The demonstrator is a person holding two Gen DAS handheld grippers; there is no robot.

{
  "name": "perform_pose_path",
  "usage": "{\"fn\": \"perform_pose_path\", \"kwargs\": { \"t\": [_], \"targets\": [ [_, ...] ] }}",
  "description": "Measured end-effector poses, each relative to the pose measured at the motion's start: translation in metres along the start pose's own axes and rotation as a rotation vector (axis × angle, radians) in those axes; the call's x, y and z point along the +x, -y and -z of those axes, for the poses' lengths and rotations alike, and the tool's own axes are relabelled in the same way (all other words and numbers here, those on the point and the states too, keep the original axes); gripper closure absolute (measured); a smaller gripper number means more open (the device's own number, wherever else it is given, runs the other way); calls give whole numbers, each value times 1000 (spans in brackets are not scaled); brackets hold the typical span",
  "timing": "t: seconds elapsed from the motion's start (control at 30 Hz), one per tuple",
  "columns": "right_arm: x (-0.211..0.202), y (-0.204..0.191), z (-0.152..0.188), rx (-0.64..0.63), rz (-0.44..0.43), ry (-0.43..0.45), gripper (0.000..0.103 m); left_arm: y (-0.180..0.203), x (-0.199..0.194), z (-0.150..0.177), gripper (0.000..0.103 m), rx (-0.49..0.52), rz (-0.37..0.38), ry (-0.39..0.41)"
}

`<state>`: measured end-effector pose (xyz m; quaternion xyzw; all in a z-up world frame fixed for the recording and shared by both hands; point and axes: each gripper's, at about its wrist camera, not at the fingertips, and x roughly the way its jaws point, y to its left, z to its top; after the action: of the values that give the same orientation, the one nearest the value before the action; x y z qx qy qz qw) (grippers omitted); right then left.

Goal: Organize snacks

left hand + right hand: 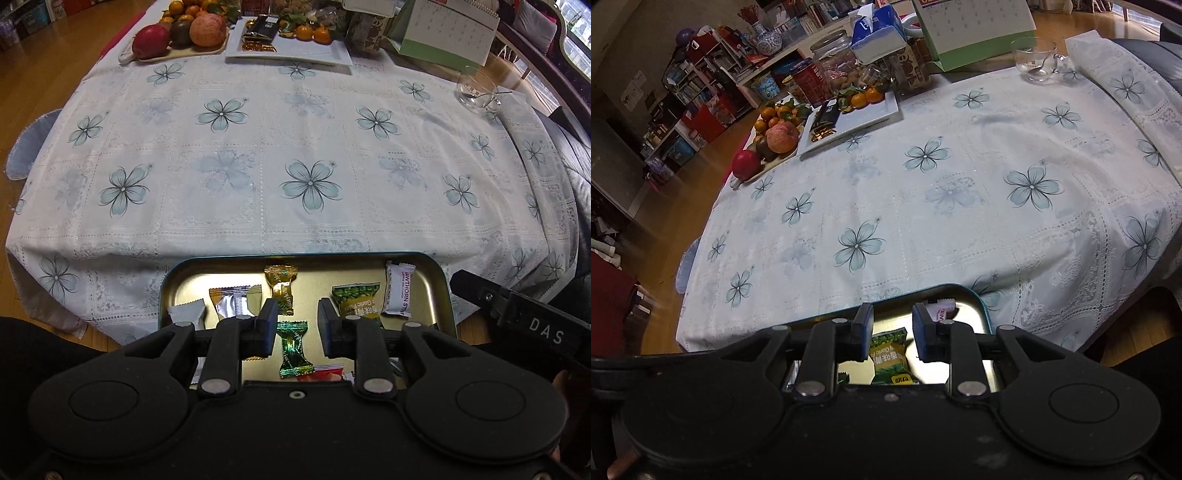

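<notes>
L gripper [297, 317] fingers apart, empty | R gripper [892, 321] fingers apart, empty

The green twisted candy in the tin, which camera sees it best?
The left wrist view: the green twisted candy lies whole in the gold tin, between the left gripper fingers. The right wrist view does not show it clearly; the gripper body hides that part.
</notes>
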<state>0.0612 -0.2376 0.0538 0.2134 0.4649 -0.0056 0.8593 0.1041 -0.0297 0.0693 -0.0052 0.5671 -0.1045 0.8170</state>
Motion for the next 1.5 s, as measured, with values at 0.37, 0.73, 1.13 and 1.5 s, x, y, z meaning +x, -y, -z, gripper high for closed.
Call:
{"fn": "perform_pose_path", "kwargs": {
  "t": [0.37,0.73,1.13,1.5],
  "targets": [
    [-16,5,75,-51,83,68,77,0,-5,70,69,52,-116,142],
    [-27,1,135,-82,129,114,77,-5,-3,122,69,26,-132,193],
    [-42,-10,175,-155,109,229,71,-11,-3,151,68,35,-93,253],
    [-38,-10,176,-144,110,222,68,11,-6,160,56,168,-181,336]
  ]
}}
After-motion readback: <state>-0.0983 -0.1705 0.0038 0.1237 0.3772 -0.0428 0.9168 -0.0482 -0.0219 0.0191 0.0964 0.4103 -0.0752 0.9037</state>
